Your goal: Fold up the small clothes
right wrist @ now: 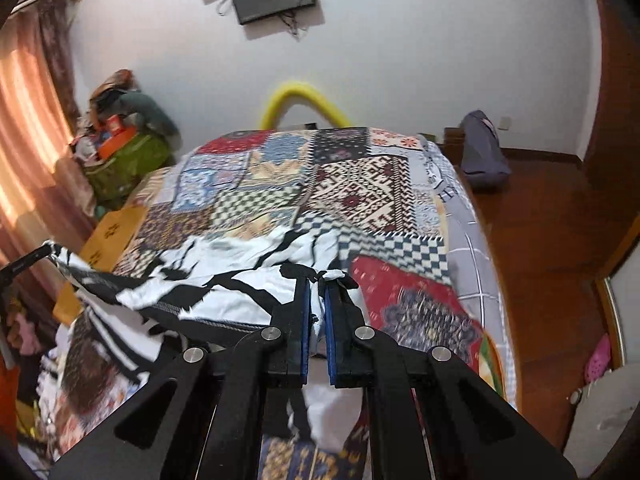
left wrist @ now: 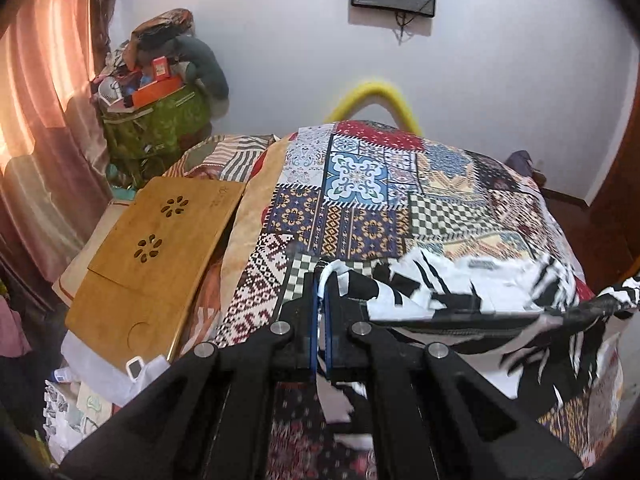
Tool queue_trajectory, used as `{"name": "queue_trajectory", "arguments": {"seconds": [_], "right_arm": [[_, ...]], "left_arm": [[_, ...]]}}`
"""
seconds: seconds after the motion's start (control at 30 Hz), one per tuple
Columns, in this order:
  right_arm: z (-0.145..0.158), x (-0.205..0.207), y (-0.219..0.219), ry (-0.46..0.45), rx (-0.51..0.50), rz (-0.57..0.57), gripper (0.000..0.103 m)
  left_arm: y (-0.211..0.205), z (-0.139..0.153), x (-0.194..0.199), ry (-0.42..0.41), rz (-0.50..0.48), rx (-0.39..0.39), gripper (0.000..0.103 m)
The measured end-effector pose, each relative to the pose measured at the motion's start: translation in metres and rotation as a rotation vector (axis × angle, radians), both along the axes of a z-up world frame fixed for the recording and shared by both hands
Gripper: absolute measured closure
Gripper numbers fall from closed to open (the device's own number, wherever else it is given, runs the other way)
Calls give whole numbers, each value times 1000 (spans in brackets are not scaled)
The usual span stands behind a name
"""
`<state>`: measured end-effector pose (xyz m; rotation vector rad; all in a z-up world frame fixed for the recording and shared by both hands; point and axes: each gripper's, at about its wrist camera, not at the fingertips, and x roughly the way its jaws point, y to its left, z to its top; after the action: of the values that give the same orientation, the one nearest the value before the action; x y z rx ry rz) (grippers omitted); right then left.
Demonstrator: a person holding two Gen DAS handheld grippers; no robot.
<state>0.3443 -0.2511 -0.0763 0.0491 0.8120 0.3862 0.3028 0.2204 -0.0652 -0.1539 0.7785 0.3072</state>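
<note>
Left wrist: garment (left wrist: 460, 292) edge stretched btwn both grippers, above bedspread (left wrist: 360, 200).

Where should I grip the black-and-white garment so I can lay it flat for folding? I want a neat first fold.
Grip the garment at the two ends of one edge, coming from the near side of the bed. That is how it hangs now: the left gripper and right gripper are each shut on a corner, and the edge stretches nearly straight between them while the rest drapes below.
</note>
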Motion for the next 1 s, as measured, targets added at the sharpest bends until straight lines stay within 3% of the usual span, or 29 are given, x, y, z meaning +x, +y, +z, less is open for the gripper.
{"name": "queue_trajectory", "arguments": {"seconds": [0.43,0.63,0.73,0.8,0.87,1.0], "right_arm": [[-47,91,10,92,-17,-10,97],[-61,108,6,127,11,3,95],[-54,110,7,123,12,4,85],[-46,111,8,131,4,-5,61],[-31,104,7,71,-15,-34,49],[-6,88,9,-8,-30,-15,42]], "left_arm": [[18,-75,105,107,38,9,101],[19,-113,131,198,18,10,101],[16,-112,136,221,15,8,100],[16,-102,134,202,17,-24,92],[14,-88,130,175,12,-35,71],[0,-60,115,117,-2,53,50]]}}
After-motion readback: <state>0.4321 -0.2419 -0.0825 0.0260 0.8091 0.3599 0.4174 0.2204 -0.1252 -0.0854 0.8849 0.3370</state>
